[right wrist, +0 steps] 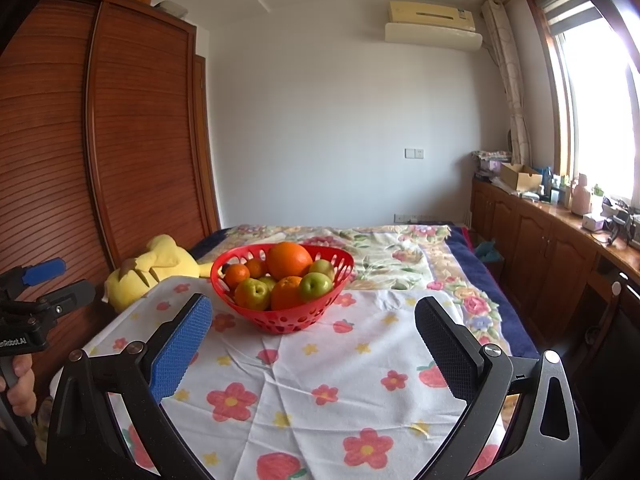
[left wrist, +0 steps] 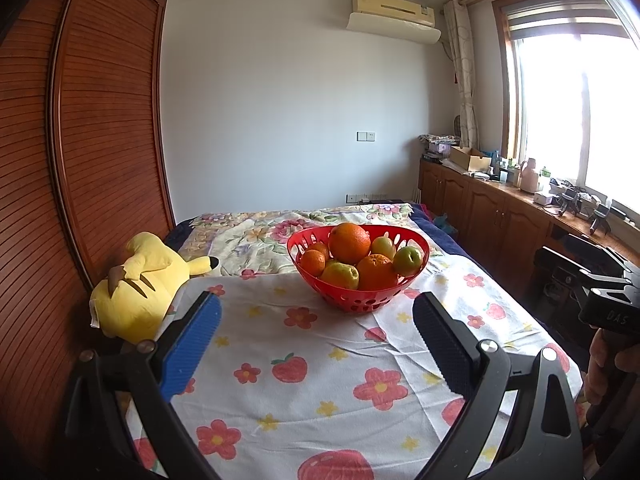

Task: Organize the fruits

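A red perforated basket (left wrist: 358,280) heaped with oranges (left wrist: 349,243) and green apples (left wrist: 407,261) sits on the flowered cloth (left wrist: 320,380); left tool (left wrist: 316,340) and right tool (right wrist: 314,340) both gape apart, empty.

The basket (left wrist: 416,258) is glossy red perforated plastic. The cloth (left wrist: 320,360) is matt, creased printed fabric. The plush (left wrist: 136,284) looks soft, fuzzy. The wardrobe (left wrist: 100,120) is ribbed, varnished wood.

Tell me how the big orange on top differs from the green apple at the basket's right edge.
The big orange is bright orange and sits highest on the pile; the green apple is yellowish-green, smaller, and lower against the rim. Both are round and rest in the red basket.
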